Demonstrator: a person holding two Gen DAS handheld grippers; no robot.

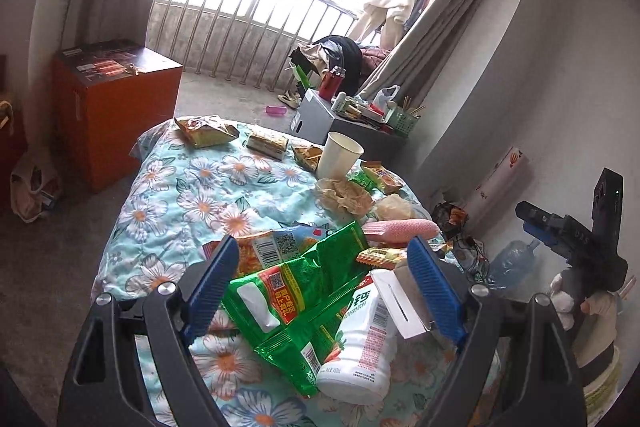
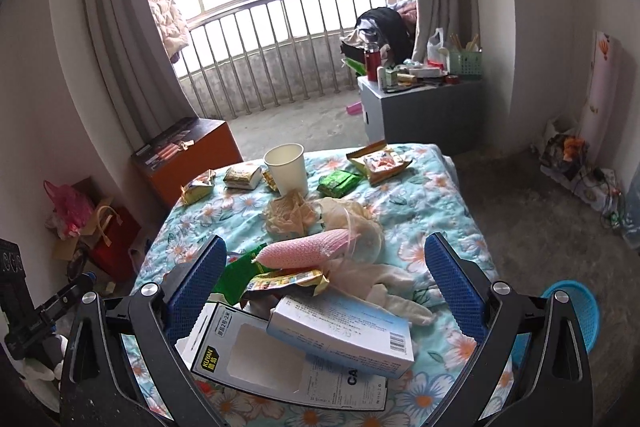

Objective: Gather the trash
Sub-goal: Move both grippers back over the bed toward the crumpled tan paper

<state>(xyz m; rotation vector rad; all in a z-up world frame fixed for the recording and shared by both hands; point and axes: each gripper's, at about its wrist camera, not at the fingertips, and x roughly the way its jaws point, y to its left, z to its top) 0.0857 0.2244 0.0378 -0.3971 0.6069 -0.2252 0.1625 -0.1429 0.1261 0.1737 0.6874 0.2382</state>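
Note:
Trash litters a round table under a floral cloth (image 1: pixel 180 195) (image 2: pixel 432 195). My left gripper (image 1: pixel 326 291) hangs open over a crumpled green snack wrapper (image 1: pixel 296 291), a white drink bottle (image 1: pixel 360 347) lying on its side and a white card sleeve (image 1: pixel 400 303); the pads touch none of them. My right gripper (image 2: pixel 324 289) is also open, above a white and blue carton (image 2: pixel 344 331) resting on a flattened box (image 2: pixel 248 347). Just beyond lie a pink foam net (image 2: pixel 308 251) and a foil wrapper (image 2: pixel 288 283). A paper cup (image 1: pixel 340 155) (image 2: pixel 286 167) stands upright further back.
More snack packets (image 1: pixel 204 133) (image 2: pixel 380 161) and crumpled tissue (image 2: pixel 292 215) lie at the far side. A blue basket (image 2: pixel 576 315) sits on the floor right of the table. An orange cabinet (image 1: pixel 116 115) stands left, a grey cabinet (image 2: pixel 424 115) with clutter by the window railing.

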